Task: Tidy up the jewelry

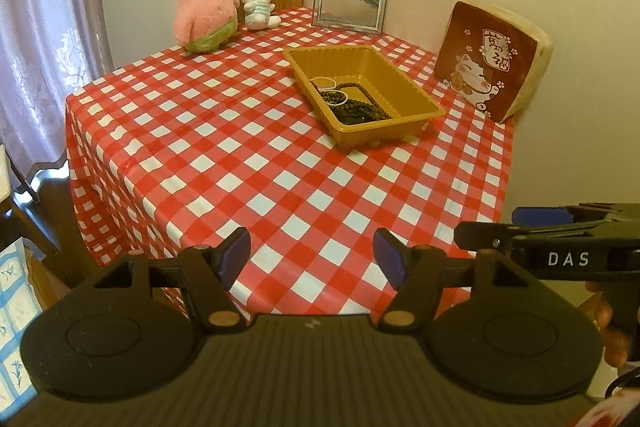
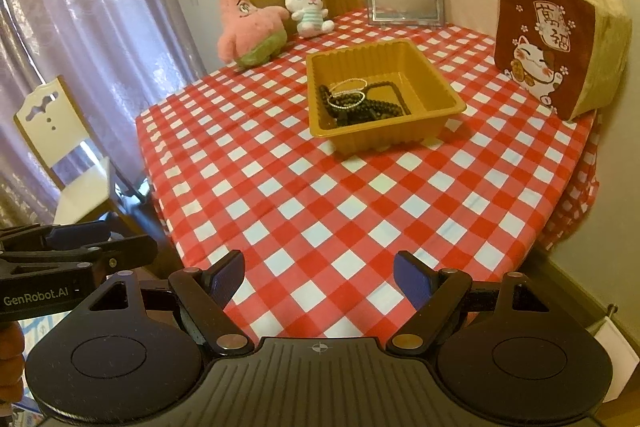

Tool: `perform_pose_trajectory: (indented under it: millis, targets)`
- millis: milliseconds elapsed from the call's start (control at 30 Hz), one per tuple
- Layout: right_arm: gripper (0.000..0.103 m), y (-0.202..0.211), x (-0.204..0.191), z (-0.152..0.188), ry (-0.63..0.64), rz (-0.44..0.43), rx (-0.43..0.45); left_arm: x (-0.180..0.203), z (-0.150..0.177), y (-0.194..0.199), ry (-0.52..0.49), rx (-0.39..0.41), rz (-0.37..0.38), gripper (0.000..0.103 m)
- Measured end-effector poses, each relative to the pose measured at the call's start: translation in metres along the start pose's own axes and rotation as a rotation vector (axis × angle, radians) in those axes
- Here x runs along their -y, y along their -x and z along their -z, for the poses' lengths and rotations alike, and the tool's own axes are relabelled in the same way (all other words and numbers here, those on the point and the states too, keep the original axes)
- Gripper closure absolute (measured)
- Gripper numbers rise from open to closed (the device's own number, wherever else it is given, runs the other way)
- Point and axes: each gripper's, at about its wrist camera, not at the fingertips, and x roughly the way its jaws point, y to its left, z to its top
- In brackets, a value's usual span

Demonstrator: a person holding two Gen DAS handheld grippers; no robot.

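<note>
- My left gripper (image 1: 311, 259) hovers at the near edge of the table (image 1: 224, 163), jaws wide apart, holding nothing.
- My right gripper (image 2: 319, 279) hangs beside it, just as wide open and empty.
- The jewelry is far from both, in the brown tray (image 2: 436, 83) toward the far side: dark bead strands (image 2: 372, 109) piled at the tray's near end, pale thin bracelets (image 2: 348, 93) lying on top.
- No piece lies loose on the checked cloth, so I judge the gathering done, or the sorting of this tangle not yet begun; I cannot tell which.
</note>
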Motion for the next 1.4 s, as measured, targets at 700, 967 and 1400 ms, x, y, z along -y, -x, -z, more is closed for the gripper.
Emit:
perform_pose_trajectory:
  millis: [700, 967, 1400]
  targets:
    - [0.022, 0.001, 0.001, -0.002, 0.003, -0.001, 0.002, 0.005, -0.005, -0.001, -0.007, 0.000, 0.006, 0.037]
    - [0.022, 0.001, 0.002, -0.005, 0.004, 0.000, 0.001, 0.006, -0.004, -0.001, -0.005, -0.002, 0.005, 0.037]
    - [0.022, 0.000, 0.003, -0.005, 0.004, -0.001, 0.000, 0.011, -0.006, -0.004, -0.008, -0.001, 0.005, 0.038]
